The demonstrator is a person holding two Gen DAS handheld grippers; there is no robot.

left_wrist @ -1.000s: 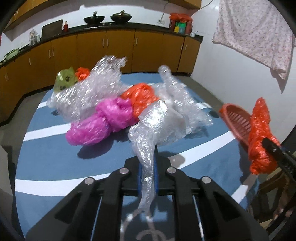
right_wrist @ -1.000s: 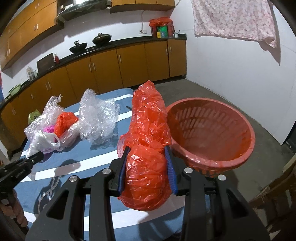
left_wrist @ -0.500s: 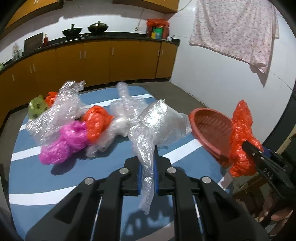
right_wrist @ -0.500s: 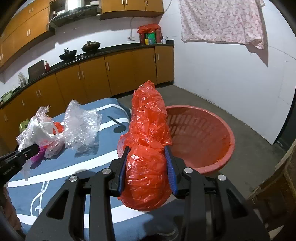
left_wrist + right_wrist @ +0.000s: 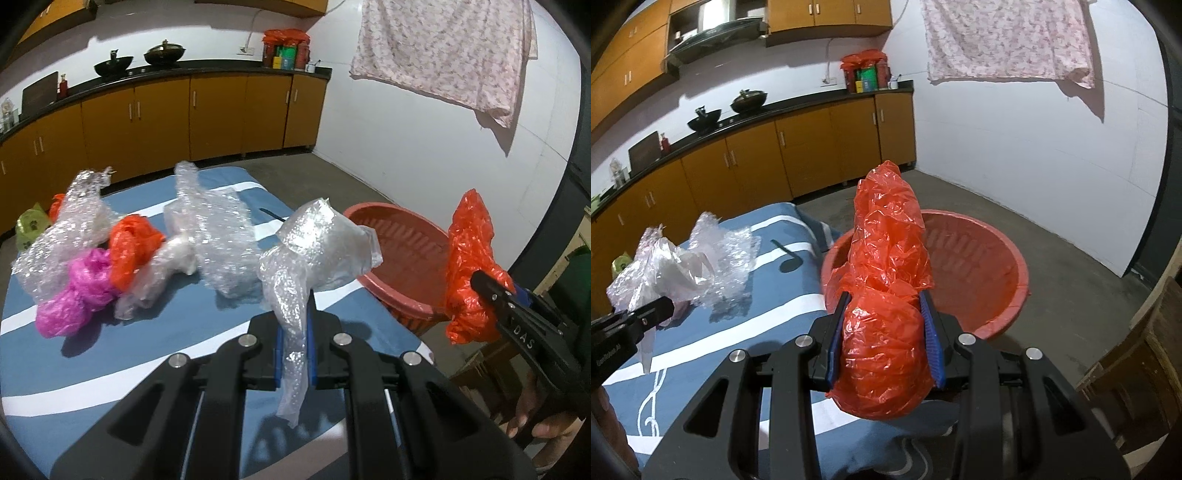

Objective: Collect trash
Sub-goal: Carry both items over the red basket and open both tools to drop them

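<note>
Basket [image 5: 402,236] now fills more of both views than a second ago, so both loads have come close to the drop. Left of the basket, the left gripper [image 5: 294,343] pinches a bubble-wrap strip [image 5: 314,258]; the right gripper [image 5: 884,332] clamps an orange bag [image 5: 886,295] before its rim. That bag hides the basket's near wall.
</note>
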